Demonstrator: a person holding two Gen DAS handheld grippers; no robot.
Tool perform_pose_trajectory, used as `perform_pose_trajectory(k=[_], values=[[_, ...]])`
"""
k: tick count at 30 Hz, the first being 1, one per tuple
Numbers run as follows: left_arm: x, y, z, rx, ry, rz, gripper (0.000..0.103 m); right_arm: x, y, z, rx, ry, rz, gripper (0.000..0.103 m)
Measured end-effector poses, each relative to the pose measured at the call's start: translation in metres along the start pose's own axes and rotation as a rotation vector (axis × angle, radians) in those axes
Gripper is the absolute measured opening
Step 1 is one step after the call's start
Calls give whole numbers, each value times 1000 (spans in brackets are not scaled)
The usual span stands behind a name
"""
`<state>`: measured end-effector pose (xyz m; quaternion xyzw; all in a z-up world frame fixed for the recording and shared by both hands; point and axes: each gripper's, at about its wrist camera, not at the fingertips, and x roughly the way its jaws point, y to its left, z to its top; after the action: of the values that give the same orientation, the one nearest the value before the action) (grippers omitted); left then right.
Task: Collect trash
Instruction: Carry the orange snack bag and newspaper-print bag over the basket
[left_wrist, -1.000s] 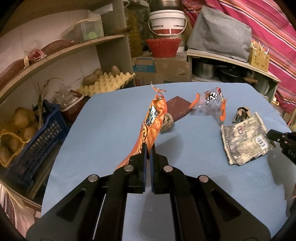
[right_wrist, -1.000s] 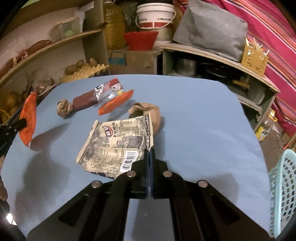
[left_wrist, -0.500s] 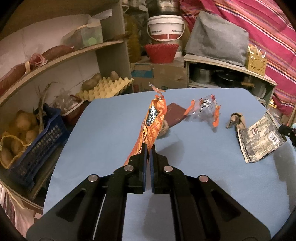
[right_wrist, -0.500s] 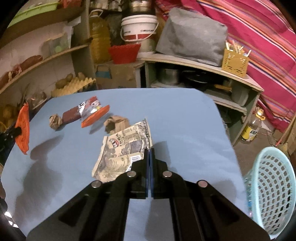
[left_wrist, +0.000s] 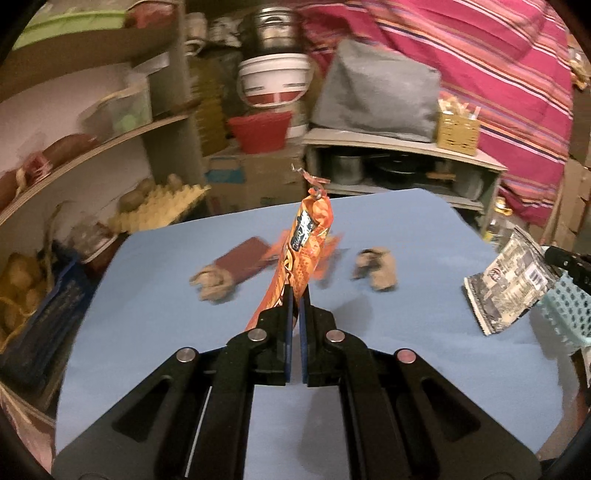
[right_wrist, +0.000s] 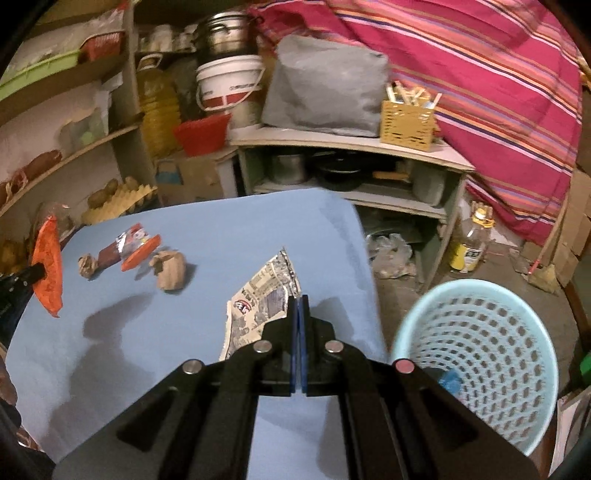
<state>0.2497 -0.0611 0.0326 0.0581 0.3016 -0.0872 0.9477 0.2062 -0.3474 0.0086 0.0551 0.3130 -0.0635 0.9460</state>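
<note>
My left gripper (left_wrist: 295, 295) is shut on an orange snack bag (left_wrist: 303, 243) held upright above the blue table (left_wrist: 166, 332); the bag also shows in the right wrist view (right_wrist: 48, 258). My right gripper (right_wrist: 298, 301) is shut on a grey printed wrapper (right_wrist: 262, 291), lifted off the table near its right edge; it also shows in the left wrist view (left_wrist: 509, 284). A light blue mesh basket (right_wrist: 476, 354) stands on the floor right of the table. On the table lie a crumpled brown paper (right_wrist: 170, 269), a smaller paper ball (right_wrist: 86, 264), a dark red packet (right_wrist: 107, 254) and a silver-orange wrapper (right_wrist: 138, 245).
Shelves with potatoes and an egg tray (right_wrist: 118, 203) stand left of the table. A low shelf with pots (right_wrist: 332, 173), a white bucket (right_wrist: 229, 88) and a red bowl (right_wrist: 201, 133) stand behind. A bottle (right_wrist: 469, 243) stands on the floor.
My right gripper has lifted the grey wrapper off the table and swung right toward the basket. My left gripper has risen and pulled back with the orange bag.
</note>
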Motion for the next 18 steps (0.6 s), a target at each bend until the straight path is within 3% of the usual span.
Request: perform_pose_trajectory(k=[18], values=[[-4, -186, 15, 116, -14, -252, 1, -62, -158, -21, 199, -59, -165, 1]])
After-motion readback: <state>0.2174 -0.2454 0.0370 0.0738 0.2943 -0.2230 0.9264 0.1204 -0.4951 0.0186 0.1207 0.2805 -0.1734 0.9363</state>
